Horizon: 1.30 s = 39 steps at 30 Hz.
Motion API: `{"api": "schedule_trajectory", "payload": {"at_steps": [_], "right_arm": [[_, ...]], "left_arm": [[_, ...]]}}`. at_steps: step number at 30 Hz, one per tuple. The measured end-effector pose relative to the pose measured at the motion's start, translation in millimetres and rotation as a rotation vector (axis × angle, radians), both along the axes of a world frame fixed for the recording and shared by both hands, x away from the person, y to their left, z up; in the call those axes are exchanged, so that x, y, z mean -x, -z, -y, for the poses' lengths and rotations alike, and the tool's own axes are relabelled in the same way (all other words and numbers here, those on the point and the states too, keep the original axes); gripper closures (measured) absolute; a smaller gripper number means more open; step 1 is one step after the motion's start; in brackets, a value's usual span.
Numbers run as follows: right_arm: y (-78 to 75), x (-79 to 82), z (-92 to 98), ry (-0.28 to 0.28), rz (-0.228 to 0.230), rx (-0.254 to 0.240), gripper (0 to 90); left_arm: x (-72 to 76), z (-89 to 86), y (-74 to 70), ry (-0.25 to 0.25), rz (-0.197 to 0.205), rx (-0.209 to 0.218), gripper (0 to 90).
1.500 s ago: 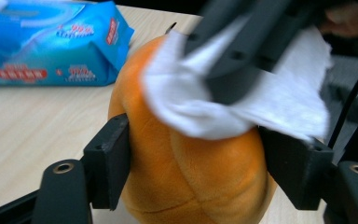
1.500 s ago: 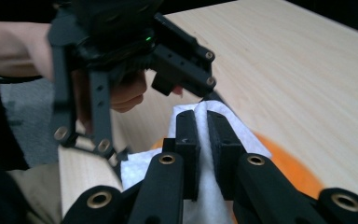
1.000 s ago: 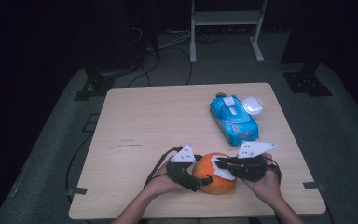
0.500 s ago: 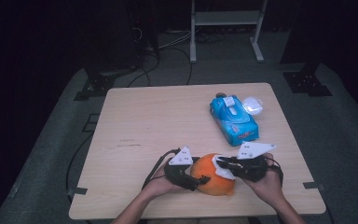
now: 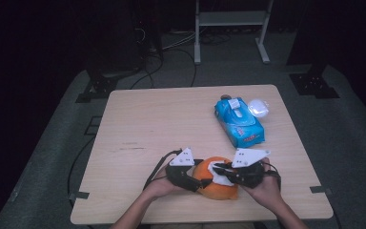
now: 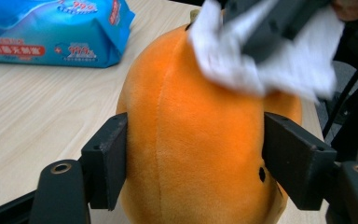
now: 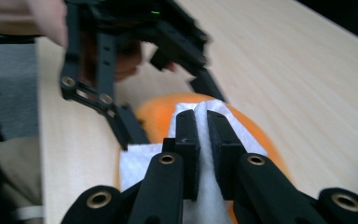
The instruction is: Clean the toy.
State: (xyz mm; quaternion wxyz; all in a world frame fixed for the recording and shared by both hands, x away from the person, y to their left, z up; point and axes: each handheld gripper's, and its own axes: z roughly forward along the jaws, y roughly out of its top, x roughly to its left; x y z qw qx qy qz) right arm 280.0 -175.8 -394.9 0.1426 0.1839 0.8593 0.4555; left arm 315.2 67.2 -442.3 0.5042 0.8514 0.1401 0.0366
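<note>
An orange plush toy lies near the table's front edge between the two hands. My left gripper reaches in from the toy's left. In the left gripper view its jaws have just been closing, and both pads press into the plush's sides. My right gripper is shut on a white wipe and holds it down on the top of the toy. The left gripper view shows that wipe blurred under the right gripper.
A blue pack of wet wipes lies at the back right of the wooden table, with a clear round lid beside it. A metal stand and cables are on the dark floor beyond the table.
The left gripper has drawn in against the plush's left side and its jaws have narrowed around it. The right gripper and its wipe stay on top of the toy.
</note>
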Motion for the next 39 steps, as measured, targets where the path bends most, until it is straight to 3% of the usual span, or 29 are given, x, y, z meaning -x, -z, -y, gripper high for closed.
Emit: {"api": "schedule_trajectory", "payload": {"at_steps": [4,8,14,20,23,26,28,34,39], "right_arm": [[3.2,2.4,29.7,0.056,-0.017,-0.022,83.1],[6.8,7.0,48.2,0.085,-0.047,-0.044,83.1],[9.0,7.1,39.7,0.034,-0.056,-0.019,83.0],[6.8,2.7,35.2,0.031,-0.064,-0.047,83.1],[1.8,-1.8,18.0,0.004,-0.056,-0.065,83.1],[-0.1,-5.4,3.1,-0.014,-0.032,-0.040,83.0],[0.5,-7.2,5.4,-0.007,-0.034,-0.045,83.0],[8.9,-1.0,45.8,0.061,-0.091,-0.089,82.9],[18.6,11.6,54.1,0.039,-0.127,-0.062,82.8]], "left_arm": [[-0.8,-2.6,2.4,-0.008,-0.010,0.011,29.1],[0.5,-1.8,2.5,0.025,0.009,0.022,27.6],[-3.9,-1.7,-3.0,0.029,-0.017,0.037,11.5],[0.3,2.1,-0.5,0.022,0.008,0.005,20.5],[3.7,4.6,-0.4,0.019,0.029,-0.007,22.7],[3.6,1.2,0.0,-0.002,0.019,-0.014,23.9],[1.9,-2.3,2.7,-0.003,0.005,0.007,25.2],[-1.5,-4.3,5.8,-0.002,-0.016,0.028,25.3],[-3.3,-6.5,6.9,-0.010,-0.029,0.031,25.1]]}}
